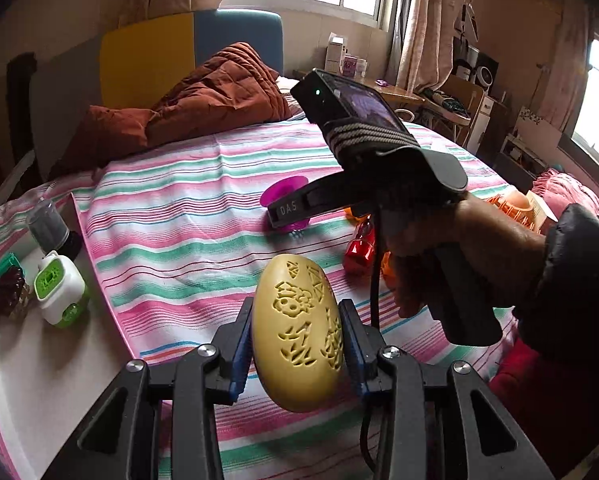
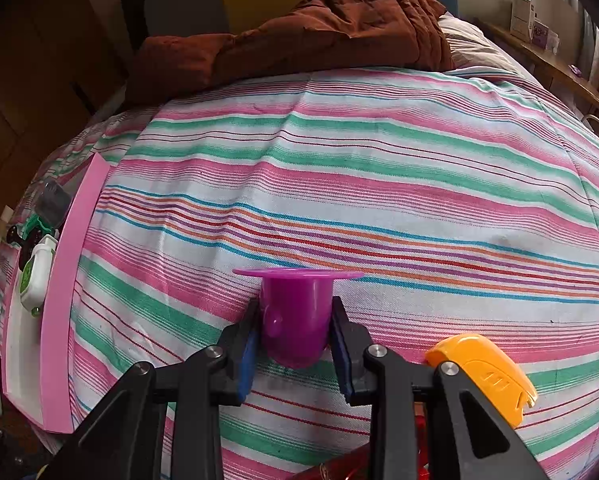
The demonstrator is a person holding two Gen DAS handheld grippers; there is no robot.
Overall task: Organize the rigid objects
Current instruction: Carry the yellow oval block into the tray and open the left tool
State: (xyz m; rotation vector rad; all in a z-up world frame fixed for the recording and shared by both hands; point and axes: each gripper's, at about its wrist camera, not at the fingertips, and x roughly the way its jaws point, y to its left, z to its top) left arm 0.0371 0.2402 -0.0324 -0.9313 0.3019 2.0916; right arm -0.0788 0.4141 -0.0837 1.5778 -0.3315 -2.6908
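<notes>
Holding now: we have two toys up in our jaws, one in each hand.
Left gripper [image 1: 297, 340]: our jaws are squeezed onto the yellow carved oval [image 1: 297, 336]; it is lifted above the bed [image 1: 203, 208].
Right gripper [image 2: 293, 336]: our jaws are closed around the purple cup [image 2: 293, 316], just under its wide flat rim; we cannot tell if it is off the bed yet.
Already put away: the pink-edged tray [image 1: 39, 360] on the left side of the bed has a green and white toy [image 1: 59, 288], a dark brown toy [image 1: 7, 284] and a grey-capped bottle [image 1: 49, 226] in it.
Still to do: we think both held toys need to go to the tray.
Still lying on the bed: a red toy [image 1: 359, 250], an orange toy [image 2: 485, 376] and an orange basket [image 1: 513, 210] over on the right.
How far along: we guess we are about halfway.
</notes>
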